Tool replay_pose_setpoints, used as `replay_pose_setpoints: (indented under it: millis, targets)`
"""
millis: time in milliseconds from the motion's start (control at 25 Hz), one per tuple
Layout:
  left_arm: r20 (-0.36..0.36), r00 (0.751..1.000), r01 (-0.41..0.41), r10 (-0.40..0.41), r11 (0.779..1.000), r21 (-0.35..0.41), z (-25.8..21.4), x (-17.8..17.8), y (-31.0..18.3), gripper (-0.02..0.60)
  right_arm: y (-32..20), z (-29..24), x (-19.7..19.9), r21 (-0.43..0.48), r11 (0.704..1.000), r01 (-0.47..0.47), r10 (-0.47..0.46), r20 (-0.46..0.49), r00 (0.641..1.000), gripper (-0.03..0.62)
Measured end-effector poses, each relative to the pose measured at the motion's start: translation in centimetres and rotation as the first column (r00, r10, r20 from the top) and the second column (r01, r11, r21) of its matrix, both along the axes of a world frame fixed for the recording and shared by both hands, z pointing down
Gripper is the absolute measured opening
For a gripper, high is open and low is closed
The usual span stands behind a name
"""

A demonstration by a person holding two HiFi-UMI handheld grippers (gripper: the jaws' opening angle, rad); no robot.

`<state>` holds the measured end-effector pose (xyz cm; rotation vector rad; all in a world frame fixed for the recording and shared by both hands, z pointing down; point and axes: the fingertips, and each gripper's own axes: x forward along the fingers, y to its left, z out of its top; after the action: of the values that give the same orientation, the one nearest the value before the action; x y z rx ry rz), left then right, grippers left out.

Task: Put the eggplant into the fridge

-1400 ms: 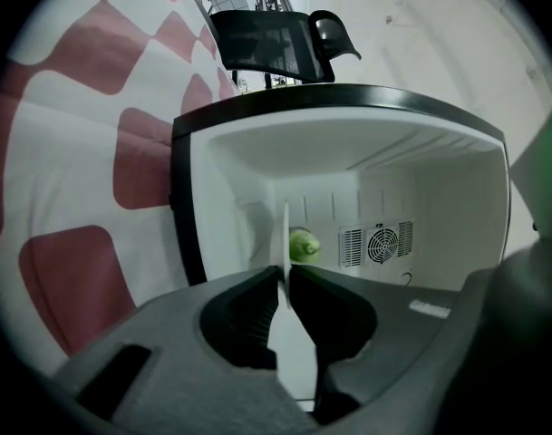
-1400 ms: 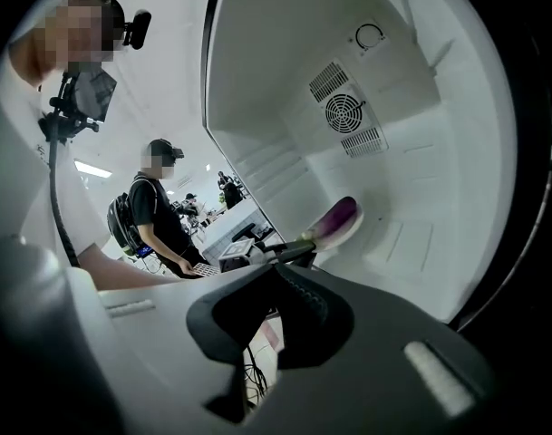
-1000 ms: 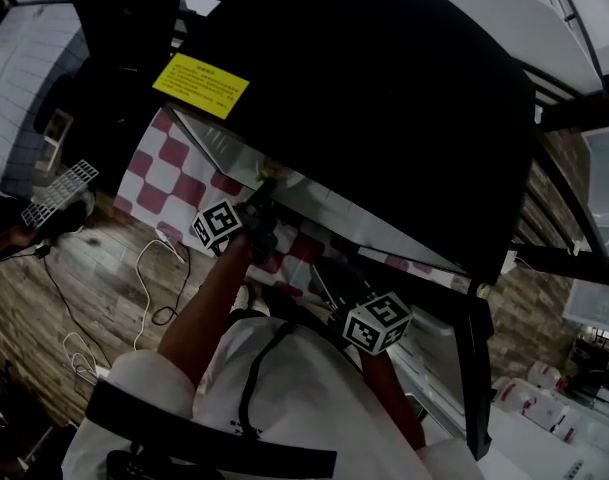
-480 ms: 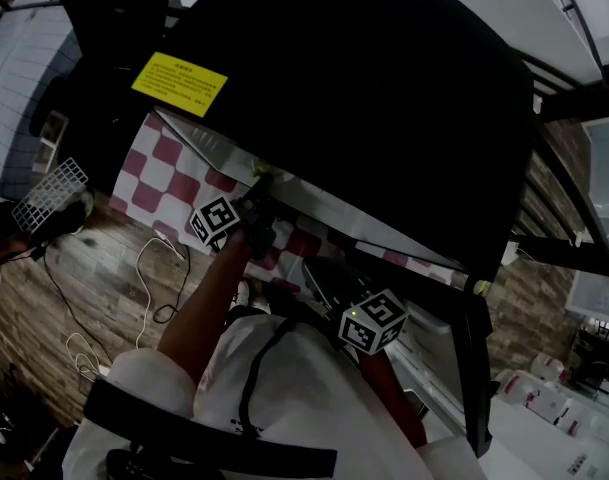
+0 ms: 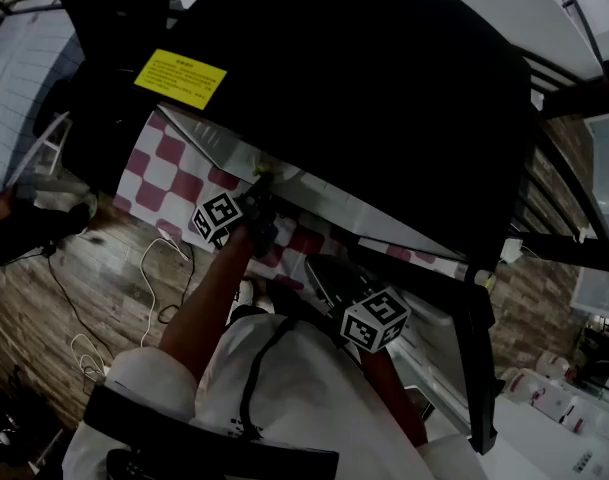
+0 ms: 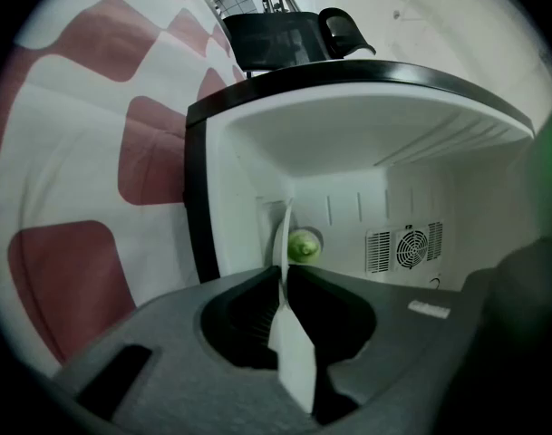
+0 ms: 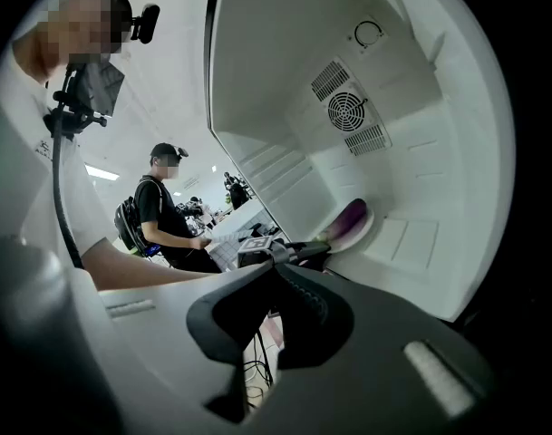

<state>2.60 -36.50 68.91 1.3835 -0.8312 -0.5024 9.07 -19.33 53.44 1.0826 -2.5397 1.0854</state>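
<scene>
Wood-pattern floor (image 5: 74, 298) with a loose white cable (image 5: 154, 278) lies to one side. A red-and-white checked cloth (image 5: 169, 168) spreads beside a black fridge (image 5: 364, 98) that has a yellow label (image 5: 180, 78) on its top. The fridge front is open, showing a white inner compartment with a round fan grille (image 6: 404, 246) in the back wall.

A person in a white shirt stretches both arms toward the opening. The left tongs (image 6: 282, 265) are pinching the rim of a thin white plate (image 6: 292, 352), which the left gripper view shows edge-on. Their jaws have just been closing a little further, with that rim between them.

The purple eggplant (image 7: 350, 217) lies on this plate inside the white compartment. Its green stem end (image 6: 303, 245) shows just past the tips of the left tongs. I cannot tell whether the plate rests on the compartment's bottom or is held clear of it.

The right tongs (image 7: 274, 254) are pressed together with nothing between them. They are at the fridge's opening, near the left tongs and short of the plate. Farther back in the room, a bystander in a black shirt with a backpack (image 7: 158, 216) stands side-on.
</scene>
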Motion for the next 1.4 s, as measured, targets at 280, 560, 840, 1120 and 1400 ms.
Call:
replay_pose_setpoints:
  millis: [280,560,840,1120,1400]
  targets:
    - [0.032,0.999,0.020,-0.019,0.999,-0.029,0.4,-0.2,-0.1,0.031,0.6,0.0,0.4,-0.002,1.000,-0.022,0.022,-0.004,1.000,0.006]
    - [0.083,0.996,0.021,-0.015,0.998,-0.064,0.6,0.0,-0.4,0.040,0.7,-0.2,0.6,0.006,1.000,-0.028,0.028,-0.002,1.000,0.006]
    - [0.080,0.997,0.023,-0.016,0.997,-0.079,0.4,0.1,-0.7,0.054,0.7,-0.6,0.5,0.014,0.999,-0.033,0.033,0.007,0.999,0.006]
    - [0.075,0.997,0.014,-0.009,0.997,-0.074,0.1,0.8,-1.4,0.078,1.0,-0.4,0.9,0.009,0.999,-0.046,0.046,0.005,0.999,0.006]
    - [0.058,0.998,-0.005,0.008,0.998,-0.055,-0.6,1.0,-1.6,0.140,0.9,-0.6,0.6,0.015,0.999,-0.044,0.044,0.008,0.999,0.006]
